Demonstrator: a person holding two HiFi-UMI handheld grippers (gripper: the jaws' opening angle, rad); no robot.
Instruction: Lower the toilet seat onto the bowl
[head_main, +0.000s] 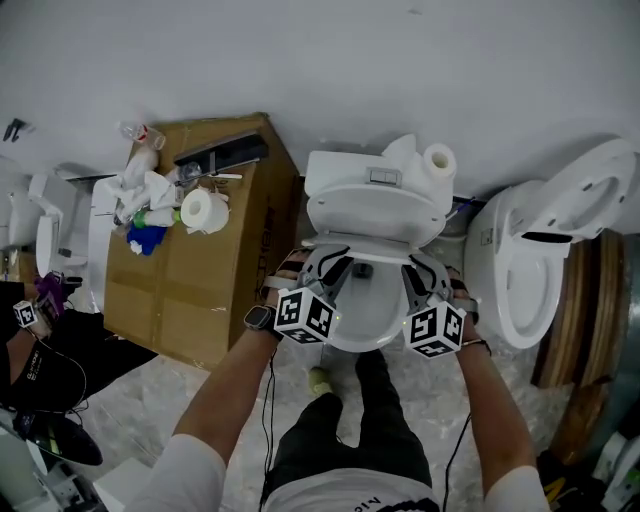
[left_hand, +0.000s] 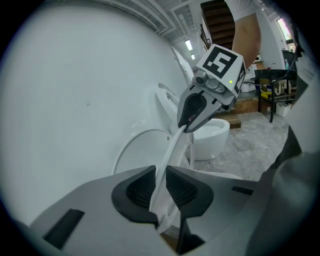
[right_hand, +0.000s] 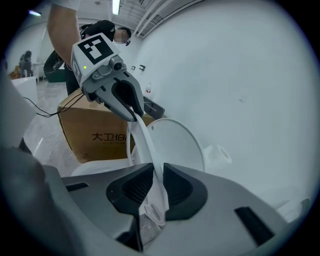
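**A:** How far are we with the toilet seat (left_hand: 171, 150)?

**B:** Partway, as we judge it. We hold it on both sides. Our left gripper (head_main: 333, 266) is clamped on the ring's edge at the left of the bowl (head_main: 365, 344), and our right gripper (head_main: 414, 270) is clamped on the edge at the bowl's right. Each pair of jaws pinches the thin white rim and nothing else.

**A:** So it isn't down?

**B:** Not yet. The seat hangs tilted above the bowl. It is clear of the lid (right_hand: 177, 145), which stands upright behind the bowl against the tank (head_main: 372, 186). We have the rest of the swing left, then resting the ring on the bowl and letting go.

**A:** And room to move?

**B:** In front of the bowl we have the floor where we stand, which looks like enough for our arms. A cardboard box (head_main: 215, 270) stands near the bowl's left and a second toilet (head_main: 545, 250) near its right, and we work between them. The edge we watch is the bowl's own rim. One jaw of each gripper sits under the seat, so it could get trapped between seat and bowl. We think we should release just above the bowl.
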